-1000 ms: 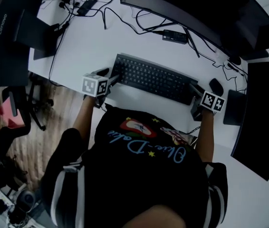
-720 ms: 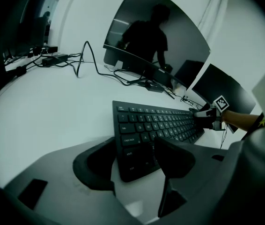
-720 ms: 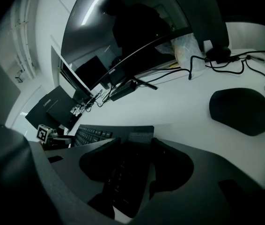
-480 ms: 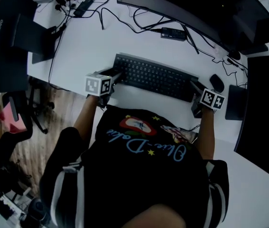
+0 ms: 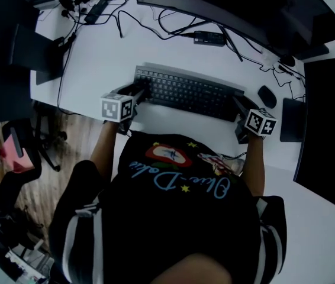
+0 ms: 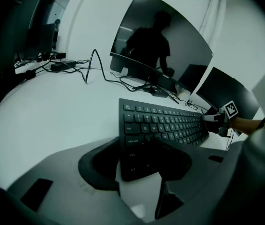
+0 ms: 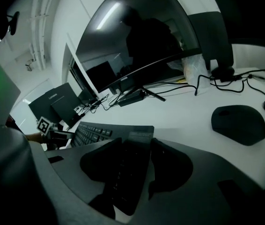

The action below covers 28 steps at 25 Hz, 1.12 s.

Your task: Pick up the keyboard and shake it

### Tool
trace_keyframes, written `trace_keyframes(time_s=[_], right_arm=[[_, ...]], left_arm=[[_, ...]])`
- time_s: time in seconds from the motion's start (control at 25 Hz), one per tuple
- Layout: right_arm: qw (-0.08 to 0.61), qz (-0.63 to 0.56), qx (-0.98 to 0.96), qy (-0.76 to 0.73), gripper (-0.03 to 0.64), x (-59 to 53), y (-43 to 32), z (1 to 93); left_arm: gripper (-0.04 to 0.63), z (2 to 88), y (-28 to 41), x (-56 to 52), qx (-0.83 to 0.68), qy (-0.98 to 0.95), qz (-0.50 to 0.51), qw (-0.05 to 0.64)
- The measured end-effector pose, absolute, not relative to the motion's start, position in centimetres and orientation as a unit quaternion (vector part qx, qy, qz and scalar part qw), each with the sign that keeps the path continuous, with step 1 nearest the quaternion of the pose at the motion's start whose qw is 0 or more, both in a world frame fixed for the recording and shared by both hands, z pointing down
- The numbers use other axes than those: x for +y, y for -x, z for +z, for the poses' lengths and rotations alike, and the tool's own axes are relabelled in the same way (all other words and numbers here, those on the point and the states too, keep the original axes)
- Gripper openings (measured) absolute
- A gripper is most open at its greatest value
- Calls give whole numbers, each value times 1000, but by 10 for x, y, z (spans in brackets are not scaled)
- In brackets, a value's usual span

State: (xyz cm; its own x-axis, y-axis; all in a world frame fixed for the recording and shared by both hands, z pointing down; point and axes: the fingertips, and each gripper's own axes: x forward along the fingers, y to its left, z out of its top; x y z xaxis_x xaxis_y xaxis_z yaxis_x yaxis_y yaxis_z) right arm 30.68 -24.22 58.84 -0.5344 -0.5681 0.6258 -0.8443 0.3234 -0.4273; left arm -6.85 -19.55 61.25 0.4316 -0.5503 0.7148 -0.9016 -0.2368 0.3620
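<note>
Nearest the camera, the person's two forearms reach out toward 12 o'clock over the edge of the white bench (image 5: 102,58). The left gripper (image 5: 141,90) sits at the 9 o'clock end of the keyboard (image 5: 185,92). Its own view shows that end of the keyboard between the jaws, which are closing on it, with the pads against its edges. The right gripper (image 5: 238,106) is at the 3 o'clock end, and its jaws are clenched on the keyboard's other short end, which fills the gap between them.

The black keyboard spans the space between the two grippers at the middle of the bench, its long side running from 9 to 3 o'clock and slightly skewed. Whether it is clear of the bench surface cannot be told.

Just beyond the right gripper, at 3 o'clock from the keyboard and apart from it, lies a dark mouse (image 5: 267,96). Further toward 12 o'clock, a small black box (image 5: 209,38) lies on the bench among loose black cables (image 5: 150,22). Behind these stands a wide curved monitor (image 5: 226,5), its screen dark. At 9 o'clock, a dark Lenovo-marked panel (image 5: 7,52) stands at the bench's end.
</note>
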Motion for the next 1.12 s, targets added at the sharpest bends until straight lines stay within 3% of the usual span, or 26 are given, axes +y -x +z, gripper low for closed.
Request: trace_keyframes(time_s=[1.12], right_arm=[[64, 168, -850, -496, 176, -275, -290, 439]], left_arm=[[178, 485, 89, -259, -530, -812, 139, 203]])
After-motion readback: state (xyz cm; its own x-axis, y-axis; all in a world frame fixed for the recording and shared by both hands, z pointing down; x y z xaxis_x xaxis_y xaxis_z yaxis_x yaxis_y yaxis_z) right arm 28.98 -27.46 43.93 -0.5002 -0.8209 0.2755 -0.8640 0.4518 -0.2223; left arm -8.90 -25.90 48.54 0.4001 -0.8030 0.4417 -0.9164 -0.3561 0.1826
